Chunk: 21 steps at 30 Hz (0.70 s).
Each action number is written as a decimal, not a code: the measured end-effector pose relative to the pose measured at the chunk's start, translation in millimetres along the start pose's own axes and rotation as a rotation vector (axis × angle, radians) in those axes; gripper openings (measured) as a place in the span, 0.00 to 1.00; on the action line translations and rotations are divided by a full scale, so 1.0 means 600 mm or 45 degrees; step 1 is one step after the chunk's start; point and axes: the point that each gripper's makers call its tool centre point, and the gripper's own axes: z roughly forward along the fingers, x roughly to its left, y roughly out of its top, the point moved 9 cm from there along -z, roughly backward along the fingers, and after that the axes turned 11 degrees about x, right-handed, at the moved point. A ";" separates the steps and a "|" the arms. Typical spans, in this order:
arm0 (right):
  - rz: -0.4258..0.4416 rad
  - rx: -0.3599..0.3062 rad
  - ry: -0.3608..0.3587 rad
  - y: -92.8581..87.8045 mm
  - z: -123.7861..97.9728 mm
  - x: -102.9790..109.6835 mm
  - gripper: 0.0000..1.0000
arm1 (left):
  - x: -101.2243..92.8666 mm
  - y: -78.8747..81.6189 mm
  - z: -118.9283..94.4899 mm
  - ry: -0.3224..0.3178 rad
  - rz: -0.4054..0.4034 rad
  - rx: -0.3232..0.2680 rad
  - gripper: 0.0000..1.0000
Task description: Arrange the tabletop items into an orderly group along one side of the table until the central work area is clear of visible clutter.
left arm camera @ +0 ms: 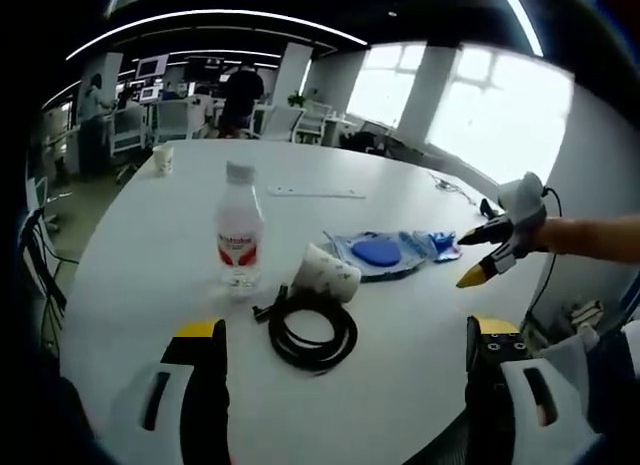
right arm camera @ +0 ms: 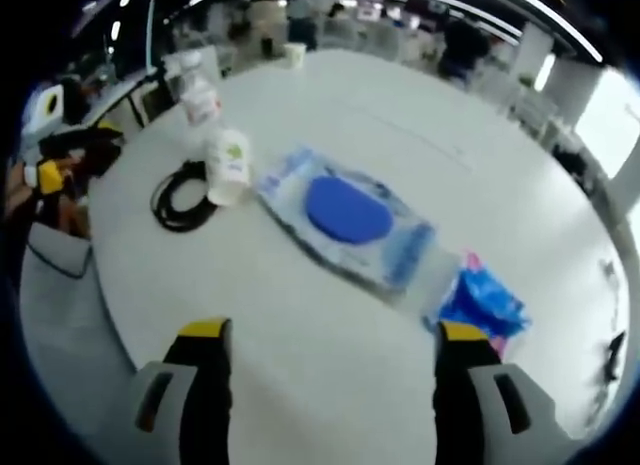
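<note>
Both the left gripper [left arm camera: 345, 360] and the right gripper [right arm camera: 325, 360] hang spread and empty over the white table [left arm camera: 150, 255]. The clutter sits mid-table around the wet-wipe pack [right arm camera: 345, 220] — tipped paper cup [right arm camera: 228, 165] and coiled black cable [right arm camera: 182, 197] beside it, water bottle [left arm camera: 239, 235] beyond, blue wrapper [right arm camera: 485, 300] opposite. I judge the upright bottle likely to topple if the cable snags — or the cup rolls

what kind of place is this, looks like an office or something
Most likely an open-plan office or lab. A large round white table stands in front, rows of desks with monitors and white office chairs fill the background, and long ceiling strip lights and tall bright windows run along the room.
</note>
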 end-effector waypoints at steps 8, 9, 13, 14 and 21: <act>0.009 -0.005 -0.015 -0.002 -0.005 -0.014 0.81 | 0.002 0.005 0.002 -0.007 -0.009 -0.008 0.99; 0.009 -0.014 -0.015 0.000 -0.007 -0.014 0.81 | 0.002 0.007 0.002 -0.005 -0.002 -0.005 0.99; -0.016 -0.051 0.007 0.009 -0.011 -0.009 0.81 | 0.001 0.012 0.001 -0.003 -0.005 -0.010 0.99; -0.029 -0.059 0.013 0.012 -0.010 -0.007 0.81 | 0.001 0.013 0.001 0.000 -0.004 -0.010 0.99; -0.036 -0.059 0.030 0.020 -0.001 -0.007 0.81 | -0.002 0.008 -0.003 0.014 0.000 0.008 0.99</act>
